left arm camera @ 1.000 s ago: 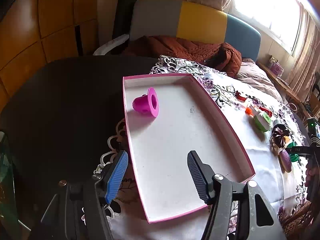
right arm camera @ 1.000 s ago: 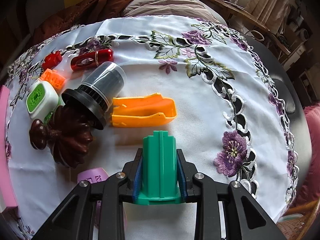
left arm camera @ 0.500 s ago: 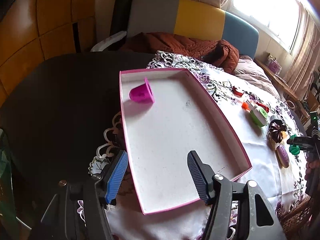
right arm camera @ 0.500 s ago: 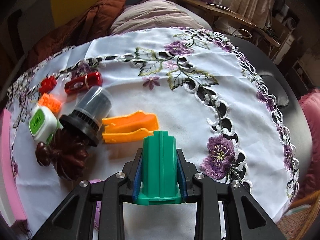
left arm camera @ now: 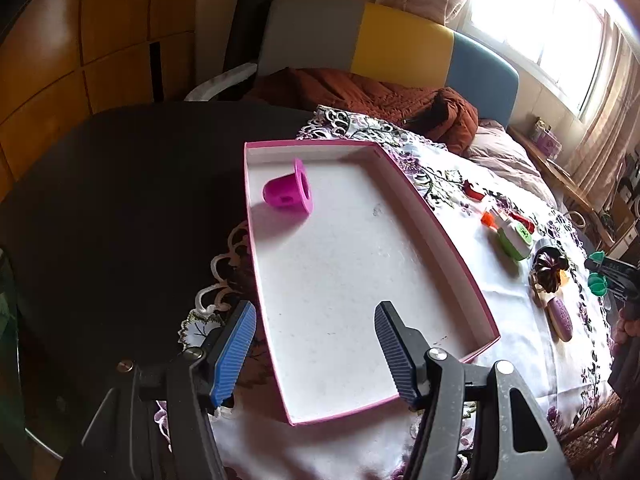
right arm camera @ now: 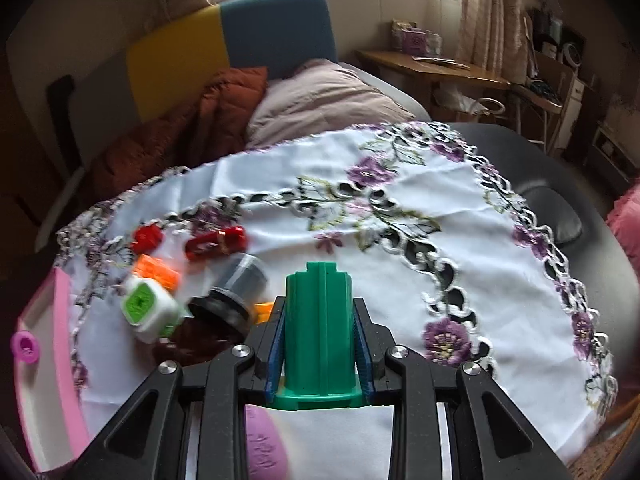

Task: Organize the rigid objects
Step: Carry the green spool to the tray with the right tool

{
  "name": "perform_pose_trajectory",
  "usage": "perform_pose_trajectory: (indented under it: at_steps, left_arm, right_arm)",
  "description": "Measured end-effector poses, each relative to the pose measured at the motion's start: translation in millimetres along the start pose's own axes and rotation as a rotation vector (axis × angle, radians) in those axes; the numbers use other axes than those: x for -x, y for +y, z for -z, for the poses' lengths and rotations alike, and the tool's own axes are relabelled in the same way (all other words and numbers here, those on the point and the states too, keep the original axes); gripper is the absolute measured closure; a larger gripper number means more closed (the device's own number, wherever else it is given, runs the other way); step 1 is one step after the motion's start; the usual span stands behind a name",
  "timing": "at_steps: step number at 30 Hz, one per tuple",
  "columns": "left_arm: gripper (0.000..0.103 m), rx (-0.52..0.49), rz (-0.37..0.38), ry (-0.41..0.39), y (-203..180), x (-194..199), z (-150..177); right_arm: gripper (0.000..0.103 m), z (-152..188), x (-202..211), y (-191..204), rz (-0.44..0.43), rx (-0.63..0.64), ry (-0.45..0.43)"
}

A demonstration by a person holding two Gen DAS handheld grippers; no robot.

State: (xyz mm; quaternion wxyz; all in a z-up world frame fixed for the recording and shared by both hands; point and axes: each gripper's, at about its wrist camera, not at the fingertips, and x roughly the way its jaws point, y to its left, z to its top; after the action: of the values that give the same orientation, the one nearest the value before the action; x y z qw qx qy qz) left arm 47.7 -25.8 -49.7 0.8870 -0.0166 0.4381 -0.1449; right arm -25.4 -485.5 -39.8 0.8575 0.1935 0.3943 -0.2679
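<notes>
A white tray with a pink rim (left arm camera: 440,236) lies on the embroidered cloth, and a magenta cup (left arm camera: 288,194) lies on its side in the tray's far left corner. My left gripper (left arm camera: 312,320) hangs open over the tray's near left end. Its jaws straddle the left wall without touching it. My right gripper (right arm camera: 319,308) is shut on a green ribbed plastic piece (right arm camera: 320,332), lifted above the cloth. In the left wrist view the right gripper (left arm camera: 600,276) shows at the far right edge. The tray rim (right arm camera: 60,320) and the cup (right arm camera: 26,346) show at the left of the right wrist view.
Loose on the cloth lie a green-and-white cube (right arm camera: 146,308), an orange block (right arm camera: 158,274), two red pieces (right arm camera: 216,240), a grey-and-black cylinder (right arm camera: 236,292), a brown ornament (left arm camera: 550,270) and a purple oval (left arm camera: 560,318). Dark tabletop (left arm camera: 120,200) lies left of the tray; a sofa stands behind.
My right gripper has risen with the green piece and tipped up, so the loose objects sit lower and farther, and the tray edge has come into view. The left gripper stays put.
</notes>
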Motion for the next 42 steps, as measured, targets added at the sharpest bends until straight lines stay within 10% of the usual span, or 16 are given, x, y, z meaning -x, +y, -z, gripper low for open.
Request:
perform_pose_trajectory:
  at_steps: [12,22,35,42]
  left_arm:
    - [0.040,0.017,0.005,0.006,12,-1,3]
    - [0.040,0.052,0.000,0.014,32,-3,6]
    - [0.040,0.075,-0.022,0.019,45,-9,5]
    - [0.040,0.054,-0.031,0.013,38,-5,6]
  right_arm:
    - [0.073,23,25,204,-0.394,0.396,0.078]
    - [0.073,64,-23,354,-0.459,0.630,0.230]
    - [0.067,74,-64,399,-0.426,0.658,0.267]
    - [0.047,68,-33,379,-0.463,0.641,0.173]
